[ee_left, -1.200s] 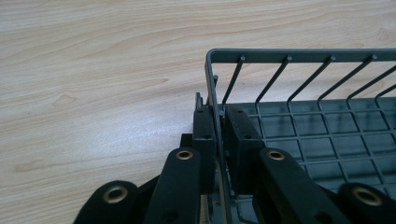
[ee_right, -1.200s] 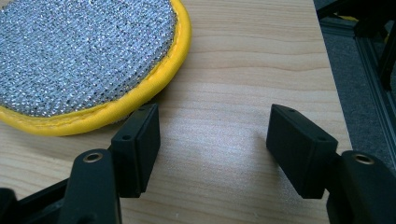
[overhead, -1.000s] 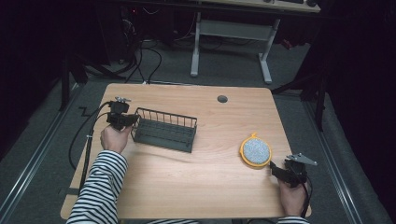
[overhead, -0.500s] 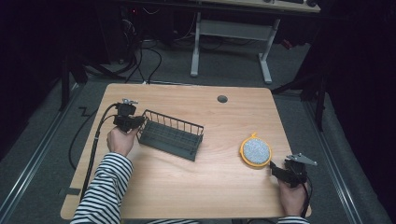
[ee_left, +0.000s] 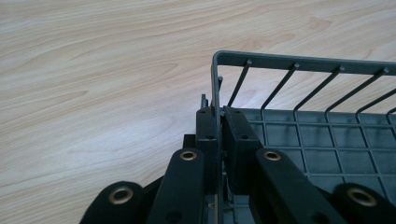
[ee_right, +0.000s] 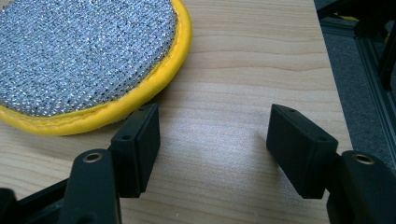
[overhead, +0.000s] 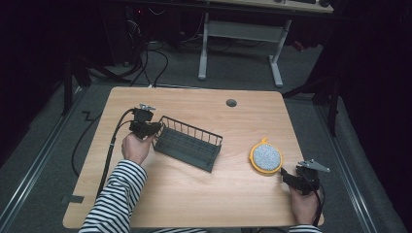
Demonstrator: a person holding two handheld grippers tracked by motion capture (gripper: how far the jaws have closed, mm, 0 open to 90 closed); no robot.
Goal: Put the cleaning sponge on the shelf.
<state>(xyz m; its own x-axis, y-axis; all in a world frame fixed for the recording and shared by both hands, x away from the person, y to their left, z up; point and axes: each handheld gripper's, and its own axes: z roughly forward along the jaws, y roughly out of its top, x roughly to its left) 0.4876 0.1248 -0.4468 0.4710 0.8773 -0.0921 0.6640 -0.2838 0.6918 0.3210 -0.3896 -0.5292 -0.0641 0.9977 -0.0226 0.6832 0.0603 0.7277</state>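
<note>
Dish rack (overhead: 189,144), one only, dark grey wire and plastic, sits at an angle on the left half of the desk (overhead: 194,199). One left tool (overhead: 154,129) is clamped on the rack's end wall. One round yellow-rimmed scouring pad (overhead: 266,157) lies at the right. One right tool (overhead: 286,175), spread wide and holding nothing, rests just beside the pad. No readable writing anywhere.
</note>
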